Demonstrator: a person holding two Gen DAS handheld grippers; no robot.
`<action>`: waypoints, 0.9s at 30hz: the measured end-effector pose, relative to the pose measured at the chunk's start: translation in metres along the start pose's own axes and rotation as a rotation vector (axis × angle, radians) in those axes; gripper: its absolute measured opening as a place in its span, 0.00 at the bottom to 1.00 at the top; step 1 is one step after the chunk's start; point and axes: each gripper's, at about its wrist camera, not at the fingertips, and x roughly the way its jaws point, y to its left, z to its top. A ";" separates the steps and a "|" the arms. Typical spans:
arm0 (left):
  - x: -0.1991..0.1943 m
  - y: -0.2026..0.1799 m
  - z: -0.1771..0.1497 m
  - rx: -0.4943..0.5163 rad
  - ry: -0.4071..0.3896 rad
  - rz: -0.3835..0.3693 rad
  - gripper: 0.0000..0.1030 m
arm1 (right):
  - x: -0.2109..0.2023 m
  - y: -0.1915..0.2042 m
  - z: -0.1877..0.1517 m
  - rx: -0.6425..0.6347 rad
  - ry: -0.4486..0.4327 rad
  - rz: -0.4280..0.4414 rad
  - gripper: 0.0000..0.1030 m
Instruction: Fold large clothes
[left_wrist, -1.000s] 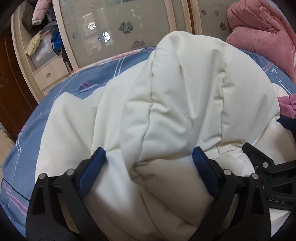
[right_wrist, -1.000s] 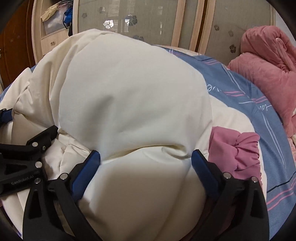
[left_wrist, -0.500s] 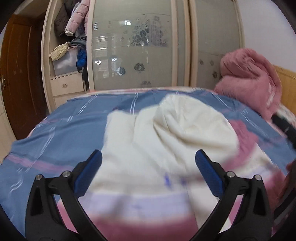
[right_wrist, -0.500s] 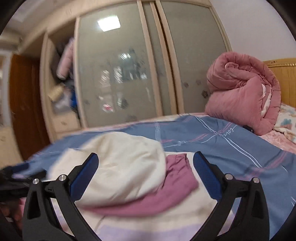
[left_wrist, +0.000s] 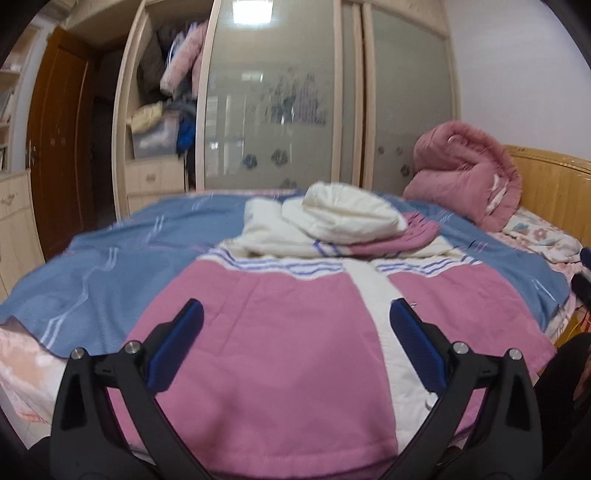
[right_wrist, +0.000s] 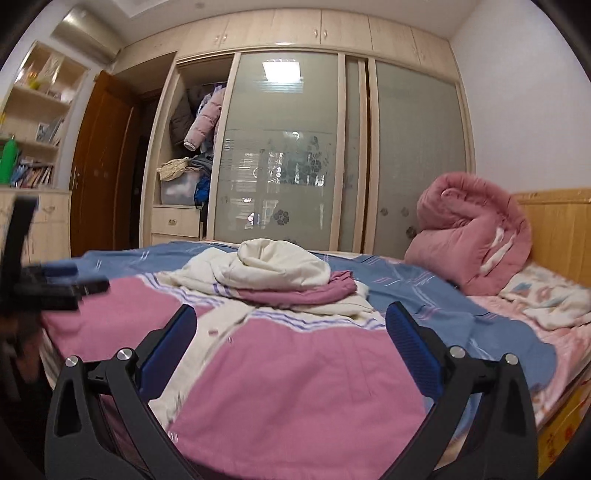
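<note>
1. The garment, a pink-and-cream padded jacket, lies spread on the bed. Its hem is toward the near edge, and its cream hood and a pink-cuffed sleeve are heaped at the far end.
2. Its long axis runs straight away from both claws, from hem to hood. The cream front strip marks that line.
3. The left claw hangs above the pink panel to the left of that strip, with its jaws wide and nothing between them.
4. The right claw hangs above the pink panel on the other side, also spread wide and empty. In the right wrist view the left claw shows as a blur at the left edge, well apart.
5. Both claws sit at the hem end, so the bunched hood and sleeve are the far part for either. By my reading neither arm is clearly closer to the heap.
6. The likely next move is a reach forward along the axis to flatten or fold the heap. That is a judgement only.
</note>
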 end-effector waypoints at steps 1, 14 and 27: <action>-0.004 0.000 -0.001 0.005 -0.008 0.000 0.98 | -0.001 -0.003 -0.005 0.006 -0.002 -0.006 0.99; -0.001 0.014 -0.008 -0.047 0.049 0.025 0.98 | 0.004 -0.003 -0.019 0.043 0.035 0.018 0.99; 0.001 0.005 -0.013 0.015 0.074 0.020 0.98 | 0.007 -0.002 -0.020 0.042 0.052 0.021 0.99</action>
